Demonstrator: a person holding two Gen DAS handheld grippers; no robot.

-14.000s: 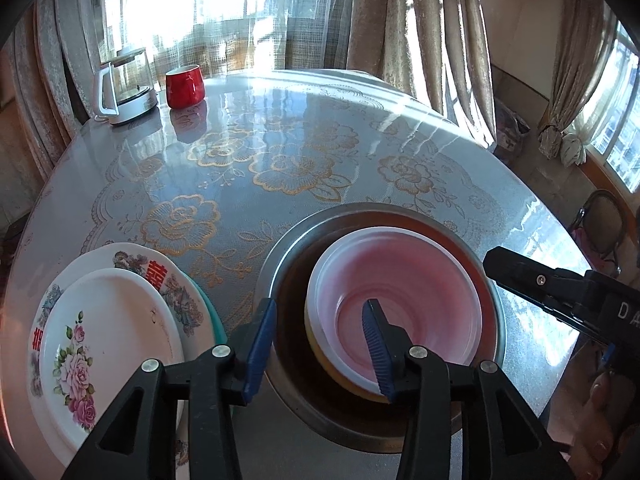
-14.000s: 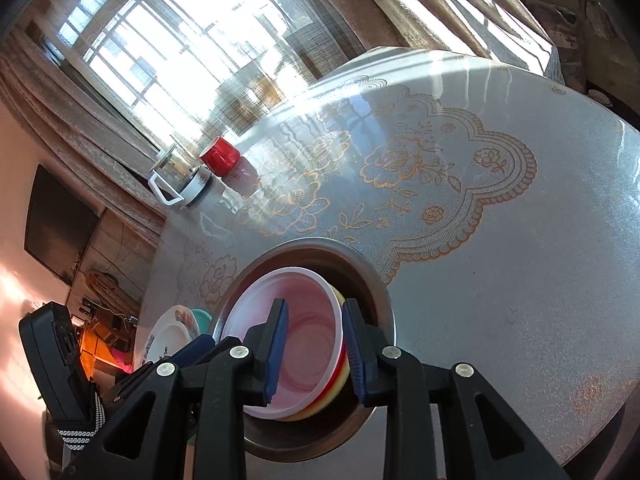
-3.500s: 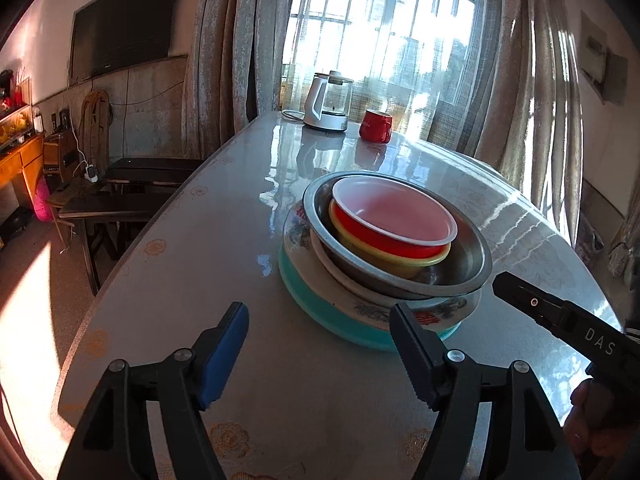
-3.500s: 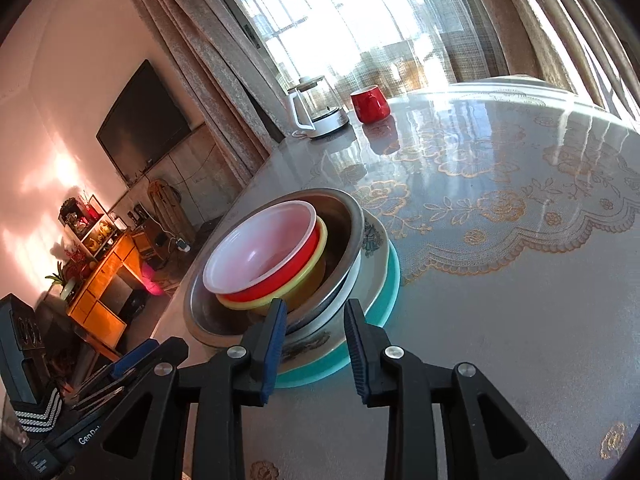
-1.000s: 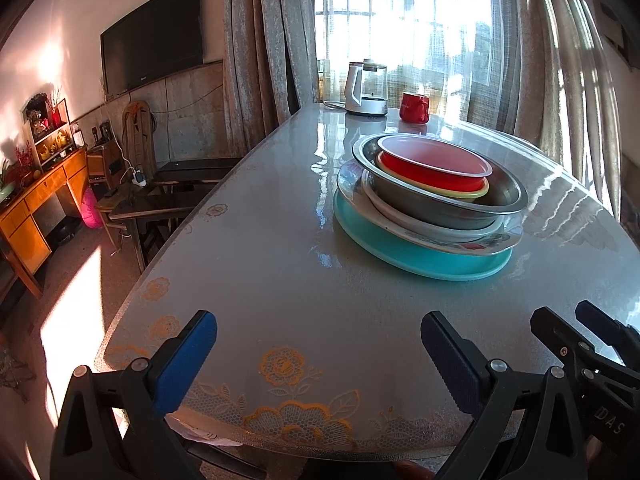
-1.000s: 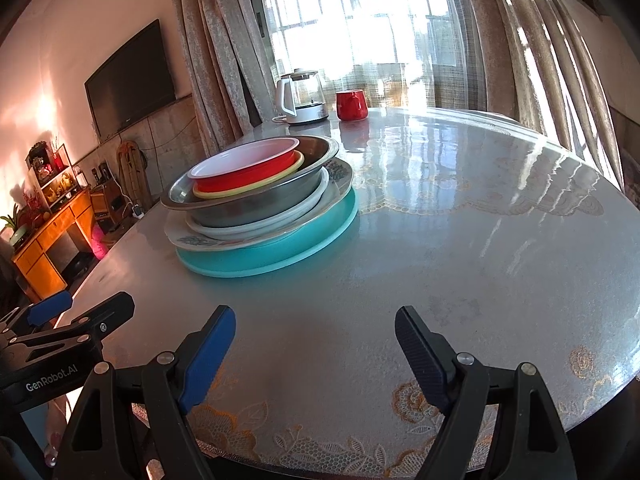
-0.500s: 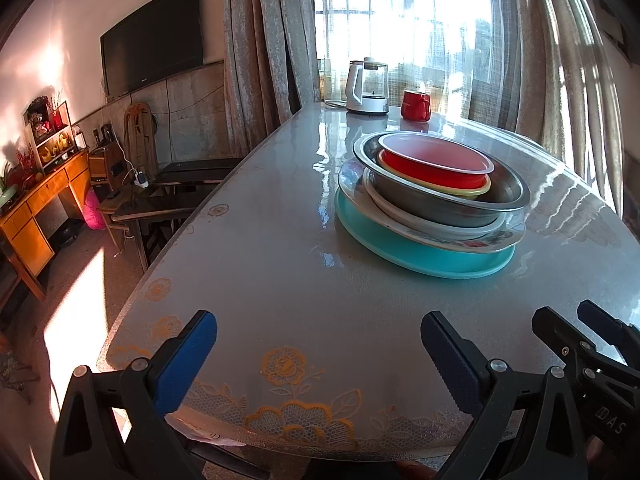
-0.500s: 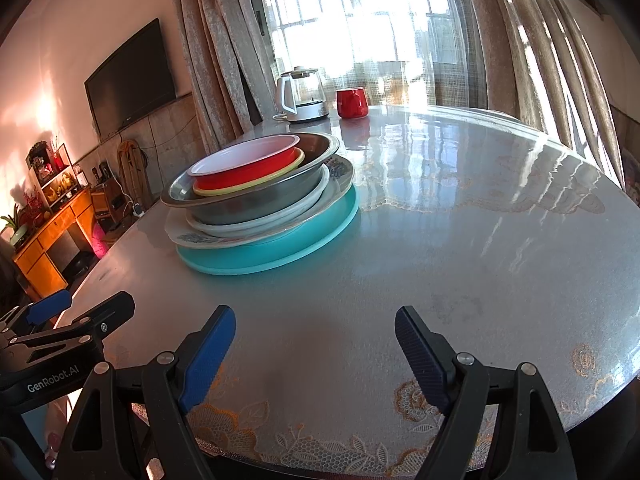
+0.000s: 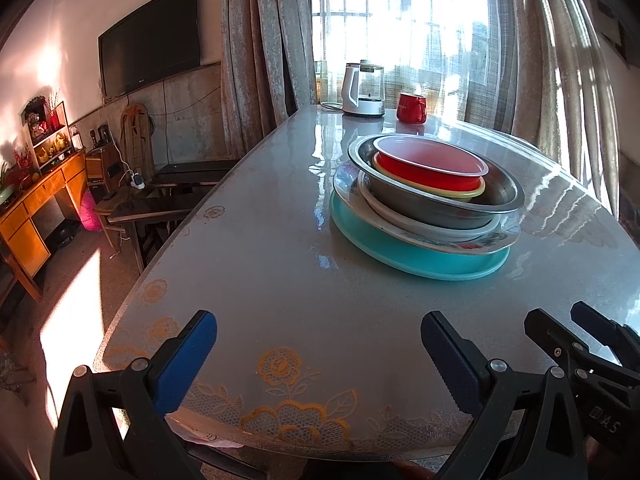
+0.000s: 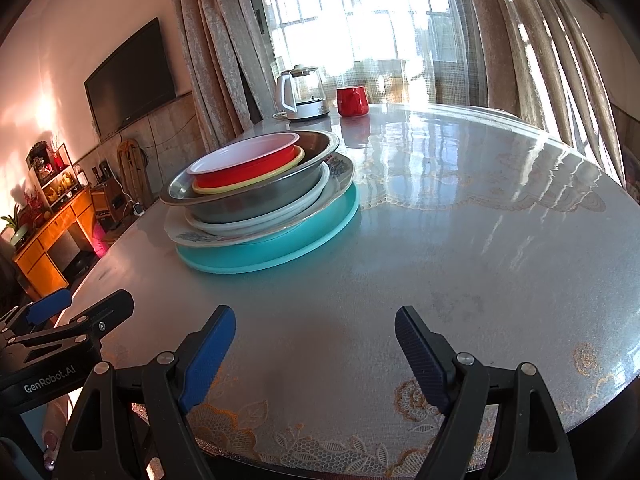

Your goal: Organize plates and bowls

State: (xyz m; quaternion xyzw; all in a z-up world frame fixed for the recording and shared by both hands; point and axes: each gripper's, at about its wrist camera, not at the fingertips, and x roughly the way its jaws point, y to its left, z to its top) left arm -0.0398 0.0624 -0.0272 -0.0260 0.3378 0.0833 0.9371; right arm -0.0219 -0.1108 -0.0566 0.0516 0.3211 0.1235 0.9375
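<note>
One stack of dishes stands on the round table (image 9: 280,280). A teal plate (image 9: 416,258) (image 10: 280,252) is at the bottom, then a flowered plate (image 9: 460,242) (image 10: 192,236), a white plate (image 10: 256,222), a steel bowl (image 9: 436,204) (image 10: 256,196), a yellow bowl (image 9: 460,192) and a red bowl with a white inside (image 9: 432,160) (image 10: 248,164). My left gripper (image 9: 318,350) is open and empty at the near table edge, well short of the stack. My right gripper (image 10: 316,344) is open and empty beside it.
A white electric kettle (image 9: 363,90) (image 10: 302,94) and a red mug (image 9: 412,108) (image 10: 352,101) stand at the table's far edge by the curtained window. Dark chairs (image 9: 176,200) and an orange cabinet (image 9: 36,200) are off to the left.
Both grippers have drawn back from the stack to the near table edge and opened wide. In the last second the view has barely shifted and the stack has stayed put.
</note>
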